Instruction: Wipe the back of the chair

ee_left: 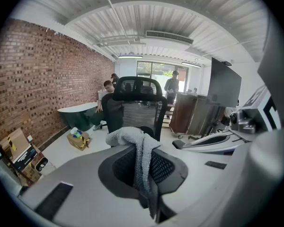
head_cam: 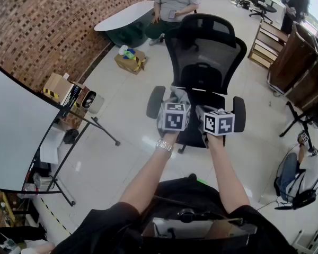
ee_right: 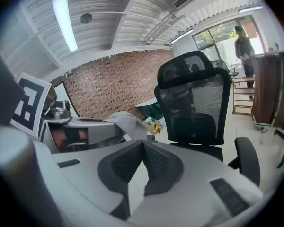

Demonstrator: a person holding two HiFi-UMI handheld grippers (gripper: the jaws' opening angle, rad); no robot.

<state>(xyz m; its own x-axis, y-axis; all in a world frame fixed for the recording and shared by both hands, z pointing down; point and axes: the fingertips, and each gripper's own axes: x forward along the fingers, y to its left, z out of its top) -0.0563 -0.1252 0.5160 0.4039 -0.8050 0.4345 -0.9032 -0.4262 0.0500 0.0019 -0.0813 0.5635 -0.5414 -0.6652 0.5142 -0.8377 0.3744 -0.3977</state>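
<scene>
In the left gripper view, the left claw is clamped on a grey cloth, which bunches above the pads and hangs down between them. This leaves a loose wad in front to serve as the wiping face. The black mesh chair stands straight ahead, apart from the cloth, so wiping has not begun.

In the right gripper view, the right claw is closed on nothing, its pads meeting at the tips. It probably sits idle because one cloth does the work. The chair fills the middle of this view, its backrest upright behind the seat.

In the head view, both arms reach forward side by side over the seat, level with the lower backrest. The cloth side is nearer the mesh, ready to press in.
</scene>
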